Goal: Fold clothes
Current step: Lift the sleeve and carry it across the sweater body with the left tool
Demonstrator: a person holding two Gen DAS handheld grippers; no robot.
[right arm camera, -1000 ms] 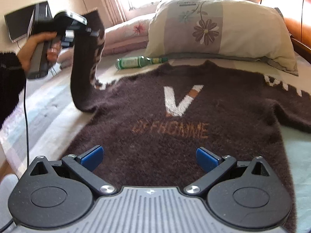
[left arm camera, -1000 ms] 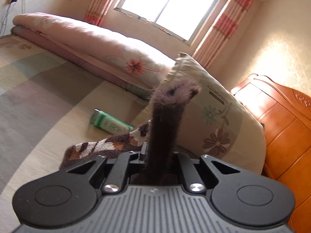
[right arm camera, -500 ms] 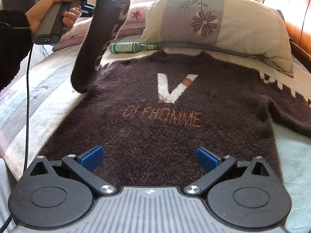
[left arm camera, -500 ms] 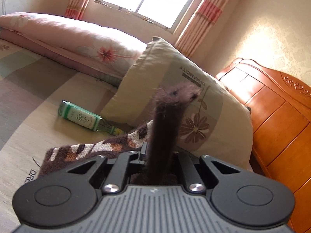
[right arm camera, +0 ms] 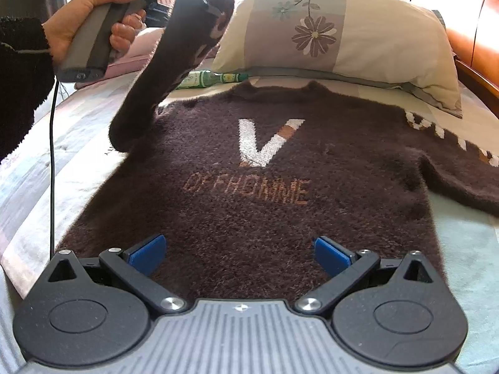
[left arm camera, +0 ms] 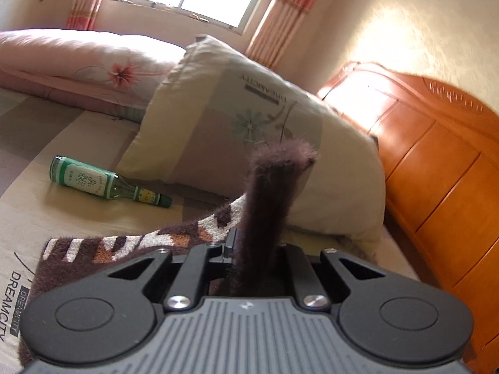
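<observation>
Left sleeve lifted over the spread sweater

The left gripper [left arm camera: 254, 249] is clamped on the sweater's sleeve [right arm camera: 174, 62]; the right gripper [right arm camera: 239, 254] gapes wide and empty above the brown sweater [right arm camera: 265, 193] hem.

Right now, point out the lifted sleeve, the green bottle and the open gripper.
lifted sleeve [right arm camera: 174, 62], right wrist view, middle of the hanging part.
green bottle [left arm camera: 90, 180], left wrist view, on its label.
right gripper [right arm camera: 238, 254], right wrist view, midway between the blue fingertips.
</observation>
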